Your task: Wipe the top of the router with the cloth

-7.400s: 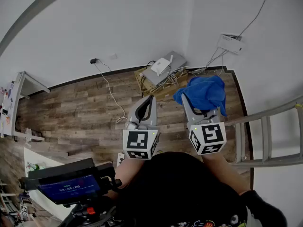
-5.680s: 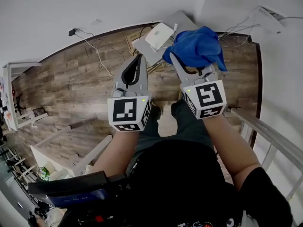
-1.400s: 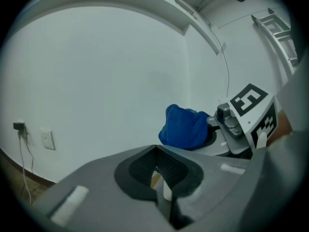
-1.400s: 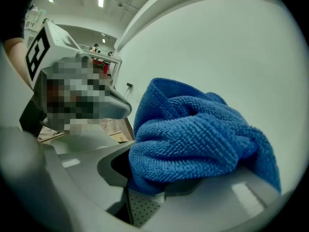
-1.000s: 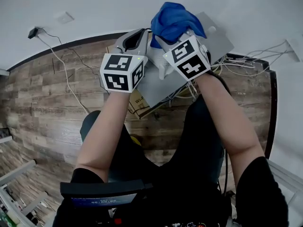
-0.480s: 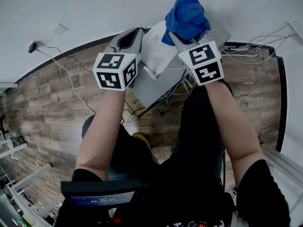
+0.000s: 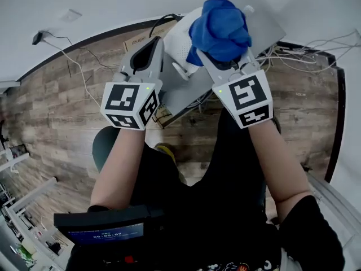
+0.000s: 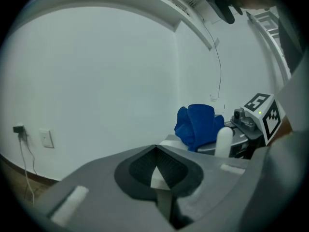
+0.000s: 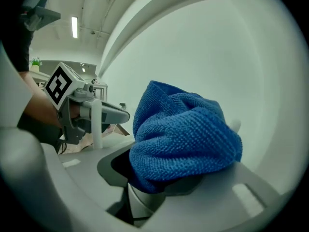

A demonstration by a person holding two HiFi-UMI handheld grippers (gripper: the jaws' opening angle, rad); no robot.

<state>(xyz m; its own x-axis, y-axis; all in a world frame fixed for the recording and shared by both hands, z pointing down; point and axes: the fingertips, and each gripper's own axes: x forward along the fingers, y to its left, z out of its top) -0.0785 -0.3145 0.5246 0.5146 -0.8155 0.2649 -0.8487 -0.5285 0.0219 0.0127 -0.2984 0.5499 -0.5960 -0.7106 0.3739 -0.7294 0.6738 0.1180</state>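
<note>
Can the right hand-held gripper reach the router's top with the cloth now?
Probably yes: the right hand-held gripper, shut on the blue cloth, hangs right above the white router, nothing between them.

A wood floor (image 7: 62, 117) meets a white wall (image 7: 101, 4), with a cardboard box (image 7: 142, 38), a grey panel (image 7: 265, 27) and tangled cables (image 7: 302, 52).

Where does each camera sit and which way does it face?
Head view: on the head, steeply down at router and floor; both forearms, left tongs, right tongs show.
Left gripper view: on left tongs, along their shut jaws toward a white wall.
Right gripper view: on right tongs, along jaws clamping the cloth.
Shared: all three show the cloth.
</note>
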